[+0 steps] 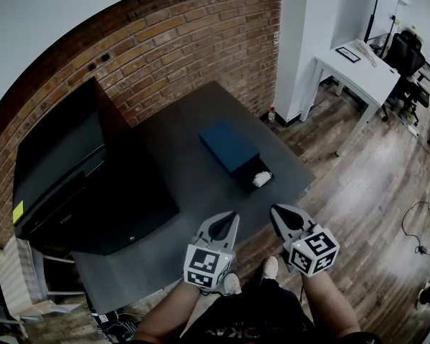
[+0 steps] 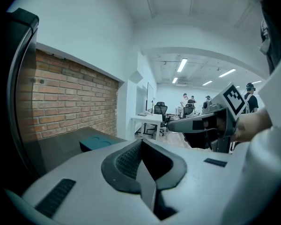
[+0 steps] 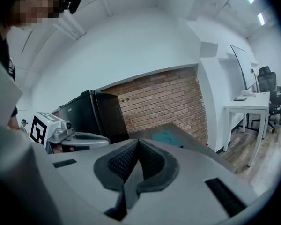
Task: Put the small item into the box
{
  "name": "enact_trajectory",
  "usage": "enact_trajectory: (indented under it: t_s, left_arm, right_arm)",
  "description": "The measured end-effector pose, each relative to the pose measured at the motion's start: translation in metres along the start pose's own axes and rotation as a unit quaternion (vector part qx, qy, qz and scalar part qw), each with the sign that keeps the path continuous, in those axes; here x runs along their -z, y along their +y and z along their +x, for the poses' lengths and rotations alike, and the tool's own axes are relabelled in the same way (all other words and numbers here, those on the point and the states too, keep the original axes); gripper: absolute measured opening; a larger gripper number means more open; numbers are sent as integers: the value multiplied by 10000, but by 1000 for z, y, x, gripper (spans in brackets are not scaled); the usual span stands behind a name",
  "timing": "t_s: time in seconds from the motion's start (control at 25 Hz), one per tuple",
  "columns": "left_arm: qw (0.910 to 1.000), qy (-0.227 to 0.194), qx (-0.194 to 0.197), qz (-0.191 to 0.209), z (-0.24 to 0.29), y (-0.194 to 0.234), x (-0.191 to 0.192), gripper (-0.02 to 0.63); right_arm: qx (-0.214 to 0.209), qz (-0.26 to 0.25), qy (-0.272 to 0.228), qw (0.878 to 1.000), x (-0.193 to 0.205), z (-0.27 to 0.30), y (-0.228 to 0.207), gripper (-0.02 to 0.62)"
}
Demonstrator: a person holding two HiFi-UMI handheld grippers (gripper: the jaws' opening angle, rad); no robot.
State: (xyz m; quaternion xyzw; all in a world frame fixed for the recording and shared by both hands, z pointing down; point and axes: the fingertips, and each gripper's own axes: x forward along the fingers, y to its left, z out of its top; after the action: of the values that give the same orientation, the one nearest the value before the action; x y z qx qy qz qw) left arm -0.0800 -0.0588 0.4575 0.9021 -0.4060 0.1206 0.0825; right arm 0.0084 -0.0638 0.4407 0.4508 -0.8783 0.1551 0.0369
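We see a dark blue box (image 1: 229, 147) – teal-tinged in the left gripper view – and a white small item (image 1: 261, 179), both against a charcoal-grey table (image 1: 179, 185). The wall (image 1: 186, 41) is red-brown brick with pale mortar lines. The cabinet (image 1: 64, 170) is glossy black, with a yellow sticker (image 1: 18, 211). The floor (image 1: 365, 192) shows brown wood planks – streaked, mid-toned. The desk (image 1: 358, 74) is white, the chair (image 1: 405, 52) black. The left gripper (image 1: 229, 221) and right gripper (image 1: 281, 217) are pale grey with black, finely ribbed pads (image 2: 129, 161). Each carries a cube (image 1: 204, 267) patterned in black-and-white squares.
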Motion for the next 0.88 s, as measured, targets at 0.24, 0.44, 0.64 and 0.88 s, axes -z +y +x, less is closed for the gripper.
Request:
enact_trajectory:
  t_s: [0.24, 0.44, 0.64, 0.88]
  left_arm:
    - [9998, 27, 172, 73, -6, 1, 6, 34]
    - [9997, 50, 238, 90, -14, 5, 12, 34]
    - [9995, 53, 290, 103, -21, 7, 15, 34]
    - [9994, 2, 333, 109, -26, 10, 13, 34]
  right_arm:
    - [155, 38, -14, 9999, 9, -2, 9, 18]
    - [239, 86, -25, 9997, 16, -2, 17, 18]
    - [284, 89, -42, 9995, 18, -2, 25, 18]
    - [310, 56, -62, 9995, 17, 0, 33, 18]
